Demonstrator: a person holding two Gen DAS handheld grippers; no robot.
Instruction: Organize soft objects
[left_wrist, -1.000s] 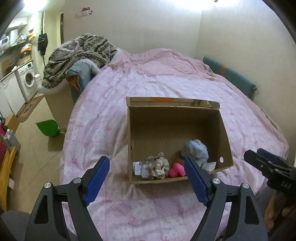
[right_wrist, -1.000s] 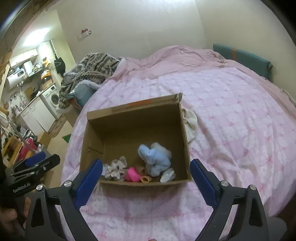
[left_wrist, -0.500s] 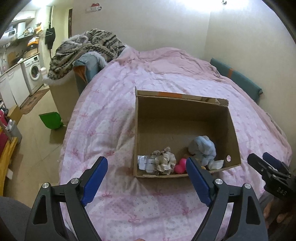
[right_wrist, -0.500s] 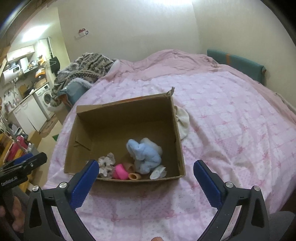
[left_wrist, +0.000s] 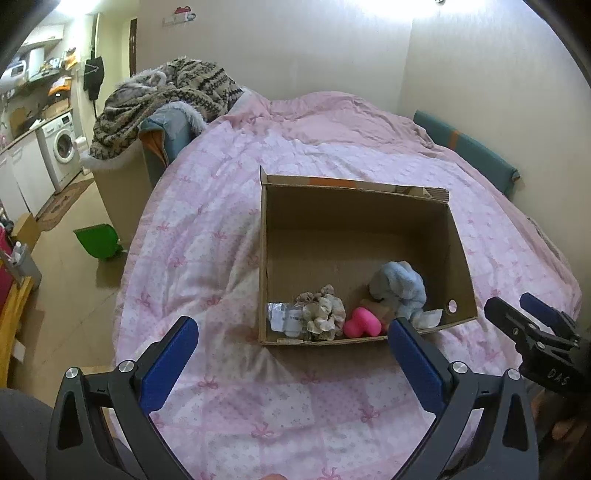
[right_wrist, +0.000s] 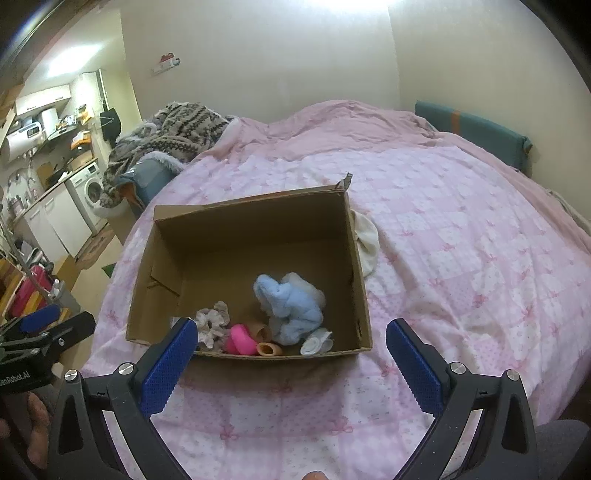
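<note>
An open cardboard box (left_wrist: 354, 206) (right_wrist: 255, 218) sits on the pink bed. In its near end lie a light blue plush toy (left_wrist: 400, 288) (right_wrist: 291, 302), a pink soft toy (left_wrist: 362, 323) (right_wrist: 241, 339), a beige scrunchie (left_wrist: 322, 314) (right_wrist: 211, 322), a tan roll (right_wrist: 269, 349) and small white packets (left_wrist: 286, 317). A cream cloth (right_wrist: 365, 243) lies on the bed just right of the box. My left gripper (left_wrist: 293, 345) is open and empty, held above the bed in front of the box. My right gripper (right_wrist: 290, 343) is open and empty, also in front of the box.
The pink quilt (left_wrist: 207, 229) covers the bed. A patterned blanket heap (left_wrist: 166, 92) lies on a chair at the far left. A green dustpan (left_wrist: 98, 242) is on the floor, with a washing machine (left_wrist: 61, 147) beyond. A teal cushion (right_wrist: 476, 133) lies by the right wall.
Both grippers have drawn back and up from the box, so it looks farther away. Both stay open and empty. The things in the box have not moved.
</note>
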